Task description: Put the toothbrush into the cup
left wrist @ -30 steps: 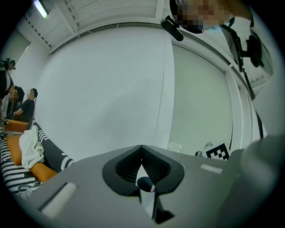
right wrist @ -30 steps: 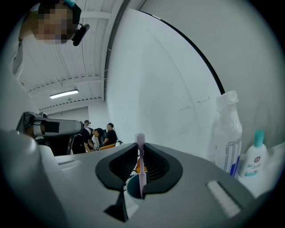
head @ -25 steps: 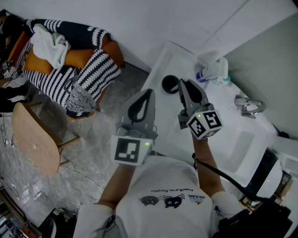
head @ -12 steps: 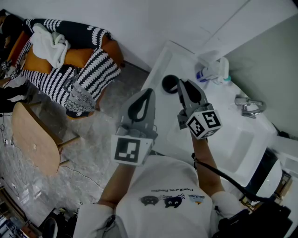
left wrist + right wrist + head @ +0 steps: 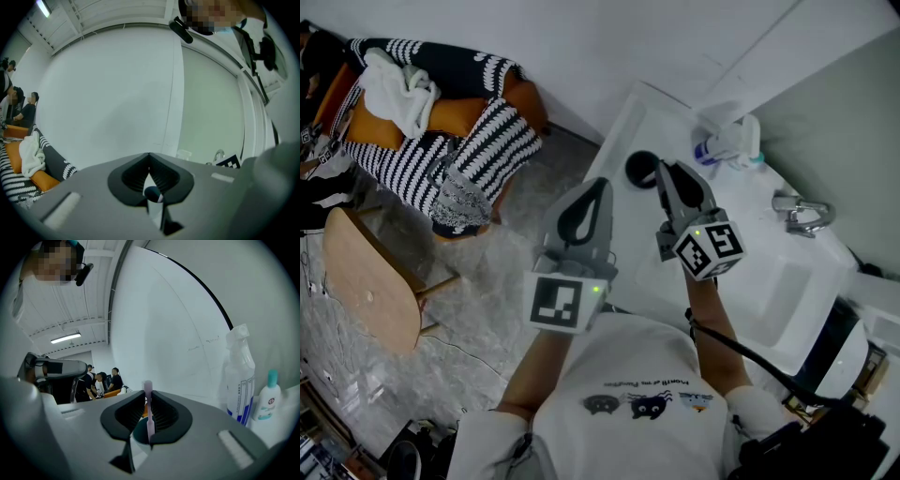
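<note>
A thin pink toothbrush [image 5: 149,416] stands upright between the jaws of my right gripper [image 5: 148,397], which is shut on it. In the head view the right gripper [image 5: 667,172] hovers over the white counter [image 5: 623,131], just right of the black cup [image 5: 637,170]. In the right gripper view the cup's dark mouth [image 5: 139,431] shows low behind the brush. My left gripper [image 5: 593,190] is held level to the left of the counter, over the floor. Its jaws meet at the tips [image 5: 149,157] with nothing between them.
A white spray bottle [image 5: 239,376] and a small bottle with a teal cap [image 5: 268,399] stand at the counter's back by the wall. A chrome tap [image 5: 802,216] and a basin [image 5: 787,291] lie to the right. A striped armchair [image 5: 450,122] and a wooden table [image 5: 370,291] are on the left.
</note>
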Demonstrator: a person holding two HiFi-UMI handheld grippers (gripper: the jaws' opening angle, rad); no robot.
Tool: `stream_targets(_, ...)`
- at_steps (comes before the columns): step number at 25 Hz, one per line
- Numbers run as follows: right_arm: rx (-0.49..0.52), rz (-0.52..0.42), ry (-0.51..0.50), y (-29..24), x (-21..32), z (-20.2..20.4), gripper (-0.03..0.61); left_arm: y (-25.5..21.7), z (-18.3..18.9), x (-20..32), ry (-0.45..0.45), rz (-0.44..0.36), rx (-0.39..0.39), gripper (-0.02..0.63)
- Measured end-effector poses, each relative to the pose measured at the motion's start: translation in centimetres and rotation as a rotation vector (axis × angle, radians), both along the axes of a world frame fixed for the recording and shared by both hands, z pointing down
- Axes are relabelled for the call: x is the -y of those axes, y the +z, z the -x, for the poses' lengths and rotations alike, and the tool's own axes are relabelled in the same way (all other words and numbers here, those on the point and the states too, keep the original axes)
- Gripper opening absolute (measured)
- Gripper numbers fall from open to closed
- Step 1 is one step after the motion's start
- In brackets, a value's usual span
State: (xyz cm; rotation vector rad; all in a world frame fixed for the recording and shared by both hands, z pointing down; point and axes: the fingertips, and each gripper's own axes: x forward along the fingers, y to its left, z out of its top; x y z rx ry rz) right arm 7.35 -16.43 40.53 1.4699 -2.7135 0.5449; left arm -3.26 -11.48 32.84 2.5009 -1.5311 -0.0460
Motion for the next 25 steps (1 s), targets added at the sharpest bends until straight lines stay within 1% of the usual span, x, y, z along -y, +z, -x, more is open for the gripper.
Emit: stream_targets(25, -0.011, 0.022, -0.003, 0.89, -0.06, 0.33, 0.043, 0.0, 0.29, 0.2, -0.001, 0.001, -0.002, 0.0)
